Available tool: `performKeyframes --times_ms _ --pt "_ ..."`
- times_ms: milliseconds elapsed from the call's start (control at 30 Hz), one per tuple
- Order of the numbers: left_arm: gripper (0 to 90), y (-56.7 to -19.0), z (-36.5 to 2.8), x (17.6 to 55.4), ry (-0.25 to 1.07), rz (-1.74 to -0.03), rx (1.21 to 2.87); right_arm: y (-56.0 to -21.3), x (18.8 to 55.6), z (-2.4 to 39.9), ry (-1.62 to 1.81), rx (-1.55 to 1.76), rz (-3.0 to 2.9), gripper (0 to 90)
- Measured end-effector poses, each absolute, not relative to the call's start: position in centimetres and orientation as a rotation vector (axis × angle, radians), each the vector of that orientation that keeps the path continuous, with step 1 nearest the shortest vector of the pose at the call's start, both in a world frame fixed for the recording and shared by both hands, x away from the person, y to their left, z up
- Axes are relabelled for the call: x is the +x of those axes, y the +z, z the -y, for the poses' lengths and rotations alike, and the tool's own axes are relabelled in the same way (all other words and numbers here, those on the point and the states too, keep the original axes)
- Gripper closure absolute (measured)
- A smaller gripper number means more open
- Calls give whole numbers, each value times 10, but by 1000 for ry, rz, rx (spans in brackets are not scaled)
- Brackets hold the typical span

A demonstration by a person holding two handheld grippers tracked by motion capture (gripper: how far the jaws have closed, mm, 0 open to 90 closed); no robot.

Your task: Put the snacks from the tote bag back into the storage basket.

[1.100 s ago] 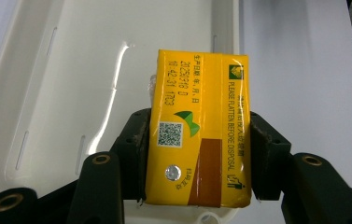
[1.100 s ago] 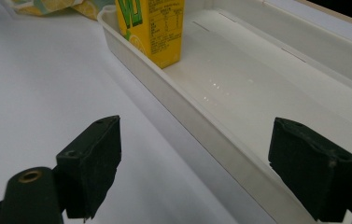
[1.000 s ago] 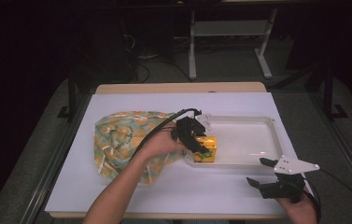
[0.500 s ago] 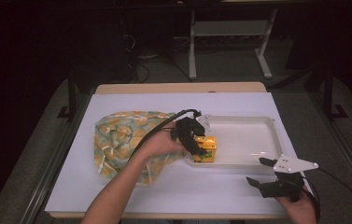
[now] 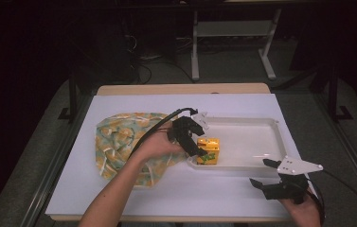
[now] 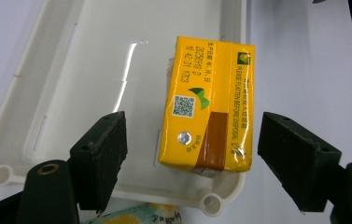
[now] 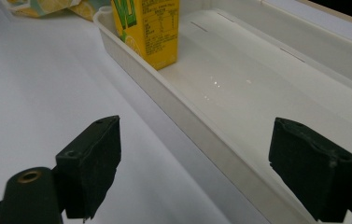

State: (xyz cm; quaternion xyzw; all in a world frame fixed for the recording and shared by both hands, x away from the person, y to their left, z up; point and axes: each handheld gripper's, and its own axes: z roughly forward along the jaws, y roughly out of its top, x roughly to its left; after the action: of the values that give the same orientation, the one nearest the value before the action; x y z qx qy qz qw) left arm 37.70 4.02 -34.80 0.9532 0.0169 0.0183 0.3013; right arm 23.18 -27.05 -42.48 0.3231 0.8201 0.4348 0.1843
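Note:
A yellow juice carton stands upright in the near left corner of a shallow white tray. My left gripper hovers just over the carton. Its jaws have just been opening and now stand wide on either side of the carton, with a gap at each pad. My right gripper rests near the table's front right, beside the tray's near rim. It is open, with nothing between its jaws.
A crumpled cloth bag with an orange and teal print lies left of the tray, under my left forearm. A white sheet covers the tabletop. The rest of the tray floor is bare.
The left gripper's jaws have spread apart and let go of the carton, which stays standing in the tray corner. The right gripper has kept still.

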Motion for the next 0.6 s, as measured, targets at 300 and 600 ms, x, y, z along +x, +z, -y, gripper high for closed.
performKeyframes --times_ms 300,600 --pt "217 -347 -52 374 59 -79 2523 -423 231 269 1223 904 -2303 163" --pt "216 -344 -62 372 70 -95 2510 -423 231 270 1222 908 -2298 163"
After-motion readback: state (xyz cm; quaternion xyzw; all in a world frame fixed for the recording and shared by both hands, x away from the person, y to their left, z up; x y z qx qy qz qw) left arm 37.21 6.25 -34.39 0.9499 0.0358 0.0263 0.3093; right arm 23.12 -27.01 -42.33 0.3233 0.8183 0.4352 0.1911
